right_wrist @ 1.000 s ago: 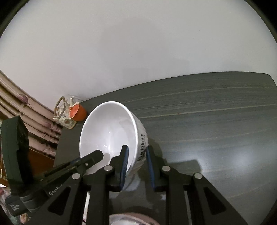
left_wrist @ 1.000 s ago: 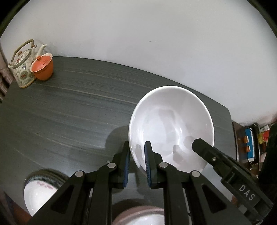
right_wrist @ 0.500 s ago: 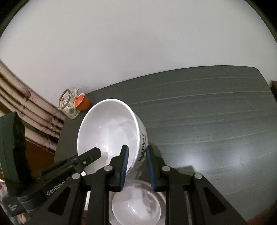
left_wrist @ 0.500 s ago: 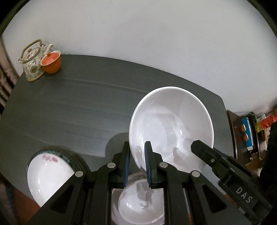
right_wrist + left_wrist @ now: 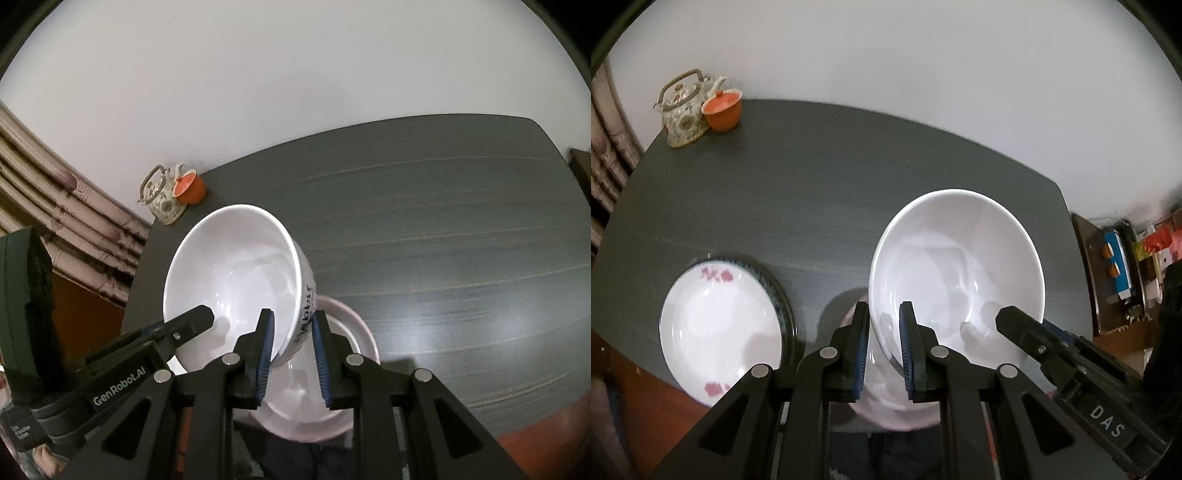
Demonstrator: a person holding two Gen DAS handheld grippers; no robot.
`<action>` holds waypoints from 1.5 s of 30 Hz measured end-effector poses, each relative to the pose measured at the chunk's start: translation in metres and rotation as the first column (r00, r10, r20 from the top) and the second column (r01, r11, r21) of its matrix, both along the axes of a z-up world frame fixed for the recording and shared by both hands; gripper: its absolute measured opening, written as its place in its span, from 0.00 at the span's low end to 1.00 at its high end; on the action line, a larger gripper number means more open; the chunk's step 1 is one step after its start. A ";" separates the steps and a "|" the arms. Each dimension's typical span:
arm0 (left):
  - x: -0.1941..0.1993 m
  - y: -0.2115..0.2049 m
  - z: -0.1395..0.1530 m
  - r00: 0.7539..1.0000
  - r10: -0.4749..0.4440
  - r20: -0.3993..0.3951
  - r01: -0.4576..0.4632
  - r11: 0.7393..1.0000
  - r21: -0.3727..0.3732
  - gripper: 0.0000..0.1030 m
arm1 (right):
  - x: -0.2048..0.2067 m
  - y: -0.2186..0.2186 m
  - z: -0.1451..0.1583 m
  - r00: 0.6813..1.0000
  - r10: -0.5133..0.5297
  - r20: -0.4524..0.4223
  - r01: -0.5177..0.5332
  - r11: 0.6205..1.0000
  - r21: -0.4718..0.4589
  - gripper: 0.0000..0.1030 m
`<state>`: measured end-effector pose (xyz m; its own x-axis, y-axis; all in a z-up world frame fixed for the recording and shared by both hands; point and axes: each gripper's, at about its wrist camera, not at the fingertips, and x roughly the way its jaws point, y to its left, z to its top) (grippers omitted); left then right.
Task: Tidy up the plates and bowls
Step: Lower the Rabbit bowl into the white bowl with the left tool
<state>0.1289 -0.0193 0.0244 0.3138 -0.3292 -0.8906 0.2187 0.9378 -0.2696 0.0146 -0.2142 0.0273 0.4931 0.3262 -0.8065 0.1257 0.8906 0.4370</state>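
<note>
**Two grippers, one white bowl, held over the pink plate**

Left gripper (image 5: 882,347), black with blue ribbed pads, is pinched tight on the near-left rim of the large glossy white ceramic bowl (image 5: 956,266), one pad inside the wall, one outside. Right gripper (image 5: 291,354) has the opposite rim clamped the same way, jaws nearly closed with only the bowl wall between them. So the bowl hangs between both tools, tilted, mouth facing the cameras.

Writing to read: in the left wrist view the right tool's body carries white letters "DAS". In the right wrist view the left tool's body reads "GenRobot.AI". On the bowl's outer wall there is dark lettering running vertically, partly hidden by the pads; it looks like "Rabbit", though I can't be sure.

The bowl itself is plain white inside, smooth, catching soft reflections, deep with a flared rim.

Directly beneath it sits a shallow pale pink round plate (image 5: 354,332) near the front edge of the dark grey wood-grain table (image 5: 461,240). Whether bowl and plate touch, I cannot tell.

Off to the left, well apart, lies a white plate with pink flowers (image 5: 720,325), resting on a dark-rimmed plate. At the far corner, a floral patterned teapot (image 5: 683,110) stands just beside an orange lidded cup (image 5: 723,109).
</note>
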 end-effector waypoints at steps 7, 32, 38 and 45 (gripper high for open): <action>-0.020 -0.002 -0.017 0.999 -0.007 -0.044 0.008 1.000 0.007 0.14 | -0.019 -0.001 -0.020 0.999 -0.001 -0.049 0.002 1.000 0.019 0.21; -0.025 -0.014 -0.069 0.990 -0.005 -0.144 0.013 0.998 0.054 0.13 | -0.027 -0.002 -0.075 0.987 0.006 -0.158 -0.001 1.000 0.030 0.21; -0.026 -0.022 -0.073 0.991 -0.003 -0.136 0.014 0.997 0.076 0.13 | -0.027 -0.006 -0.080 0.985 0.009 -0.170 -0.003 0.999 0.036 0.22; -0.028 -0.029 -0.073 0.994 0.000 -0.112 0.010 0.996 0.088 0.13 | -0.027 -0.005 -0.081 0.985 0.014 -0.170 -0.009 0.999 0.031 0.23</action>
